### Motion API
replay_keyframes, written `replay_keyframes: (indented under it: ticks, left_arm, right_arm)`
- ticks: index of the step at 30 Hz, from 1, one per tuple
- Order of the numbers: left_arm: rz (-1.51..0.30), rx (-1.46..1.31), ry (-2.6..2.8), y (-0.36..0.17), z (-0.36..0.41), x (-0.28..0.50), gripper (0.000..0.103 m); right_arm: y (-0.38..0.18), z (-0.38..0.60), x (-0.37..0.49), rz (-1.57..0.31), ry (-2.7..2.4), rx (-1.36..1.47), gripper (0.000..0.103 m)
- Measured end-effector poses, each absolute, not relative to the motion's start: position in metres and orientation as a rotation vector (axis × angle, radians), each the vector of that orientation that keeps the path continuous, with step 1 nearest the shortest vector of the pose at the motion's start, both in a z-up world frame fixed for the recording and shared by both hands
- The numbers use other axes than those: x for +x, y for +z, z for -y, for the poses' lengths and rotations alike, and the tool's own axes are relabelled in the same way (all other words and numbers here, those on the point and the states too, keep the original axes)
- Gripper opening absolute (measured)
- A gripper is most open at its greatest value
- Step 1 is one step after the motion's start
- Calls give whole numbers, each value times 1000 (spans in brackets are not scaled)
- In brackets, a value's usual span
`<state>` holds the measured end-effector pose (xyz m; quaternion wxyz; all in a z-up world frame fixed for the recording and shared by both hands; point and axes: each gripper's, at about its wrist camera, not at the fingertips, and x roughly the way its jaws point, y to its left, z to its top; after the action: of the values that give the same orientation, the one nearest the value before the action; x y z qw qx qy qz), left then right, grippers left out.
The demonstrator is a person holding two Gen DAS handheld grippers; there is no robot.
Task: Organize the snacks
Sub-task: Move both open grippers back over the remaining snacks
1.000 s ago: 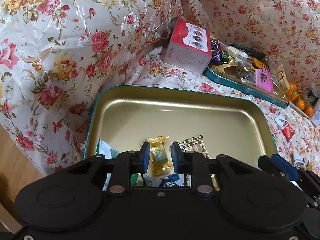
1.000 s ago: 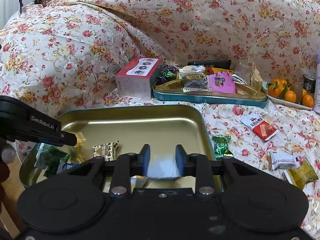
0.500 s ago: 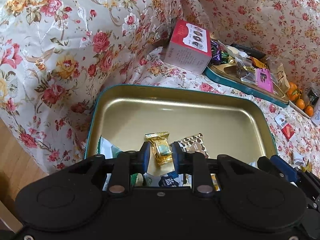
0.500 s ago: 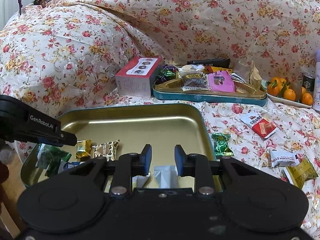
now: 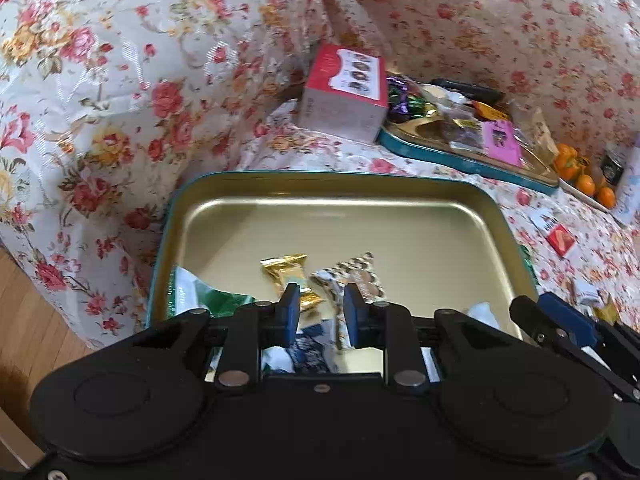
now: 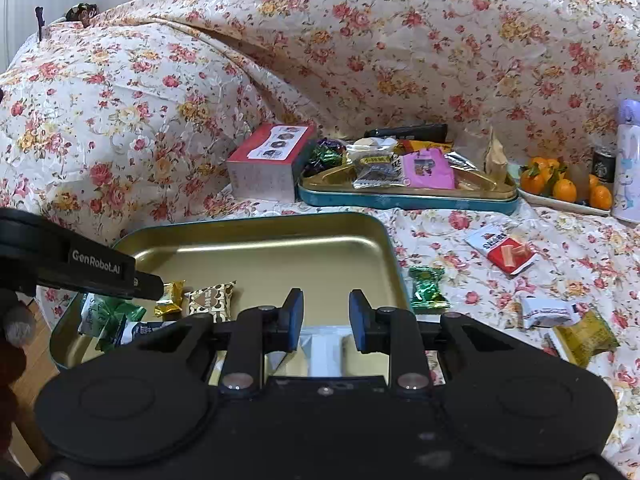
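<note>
A gold tin tray (image 5: 360, 224) with a teal rim lies on the floral cover; it also shows in the right wrist view (image 6: 260, 252). In it lie a gold candy (image 5: 286, 270), a heart-patterned packet (image 5: 356, 274), a green-white packet (image 5: 196, 298) and a white packet (image 6: 326, 346). My left gripper (image 5: 321, 312) is open and empty just above the gold candy. My right gripper (image 6: 325, 318) is open and empty above the white packet. Loose snacks lie right of the tray: a green candy (image 6: 427, 289), a red-white packet (image 6: 505, 251), a white wrapper (image 6: 547, 311), a yellow-green packet (image 6: 585, 337).
A red-topped box (image 6: 269, 164) stands behind the tray. A second teal tin (image 6: 404, 196) holds several snacks. A plate of oranges (image 6: 564, 190), a small can (image 6: 603, 165) and a white bottle (image 6: 629, 160) stand far right. Wooden floor (image 5: 24, 328) lies at left.
My left gripper let go of the gold candy, which now lies in the tray. My right gripper let go of the white packet and opened wider. Both grippers drew back slightly.
</note>
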<state>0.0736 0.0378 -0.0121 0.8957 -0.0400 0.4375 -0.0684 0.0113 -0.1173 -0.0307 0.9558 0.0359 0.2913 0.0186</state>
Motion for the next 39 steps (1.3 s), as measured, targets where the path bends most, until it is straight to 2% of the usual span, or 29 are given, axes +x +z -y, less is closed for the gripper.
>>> replay_keyframes:
  ticks: [8, 14, 20, 22, 32, 39]
  left_arm:
    - [-866, -15, -218, -4, -10, 52, 33]
    - [-822, 69, -295, 0, 17, 30, 33]
    - [-807, 132, -388, -2, 43, 8, 34]
    - [-809, 144, -418, -5, 51, 1, 34]
    - [-813, 236, -480, -23, 97, -31, 35]
    - [-893, 190, -484, -35, 115, -39, 35]
  right_arm:
    - [-26, 136, -7, -568, -2, 75, 28]
    - [-28, 165, -30, -561, -63, 81, 34]
    - [-36, 201, -54, -554, -158, 75, 46]
    - [-41, 213, -62, -562, -192, 74, 55]
    - [-62, 267, -76, -614, -297, 150, 56]
    - [-64, 287, -58, -603, -242, 253, 59]
